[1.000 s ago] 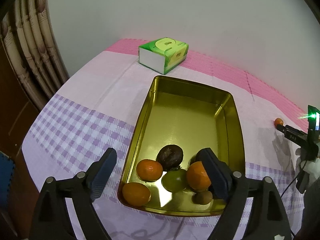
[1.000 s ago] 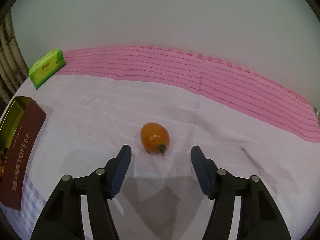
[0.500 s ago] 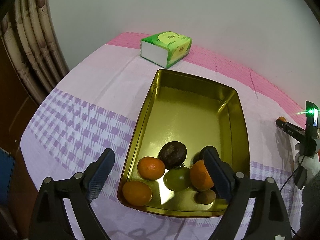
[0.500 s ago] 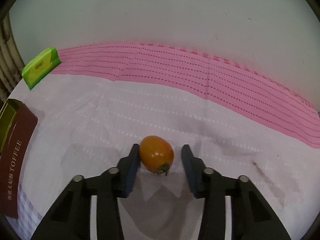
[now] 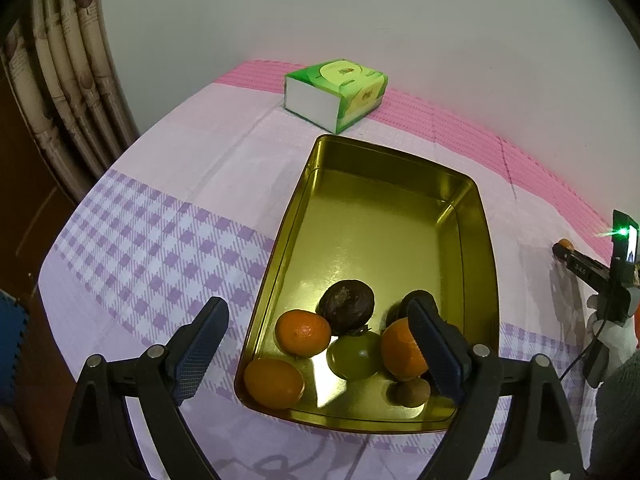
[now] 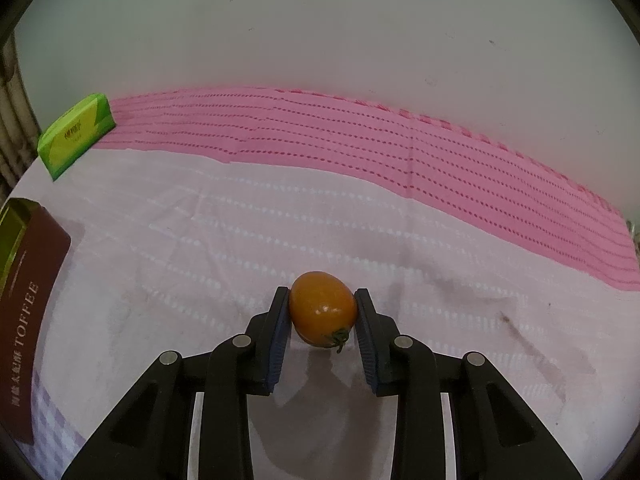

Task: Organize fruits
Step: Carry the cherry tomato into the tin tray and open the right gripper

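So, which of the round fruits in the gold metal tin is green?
The round green fruit near the front of the gold metal tin, lying between two orange mandarins. The other fruits there are orange, dark brown or brownish.

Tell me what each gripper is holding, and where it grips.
Right gripper pinches the orange tomato by its sides. Left gripper holds nothing.

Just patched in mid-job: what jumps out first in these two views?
The right tongs are shut on a small orange tomato on the pale cloth. The gold tin holds a cluster of fruit at its near end, with the open left tongs above it. A green tissue box sits behind.
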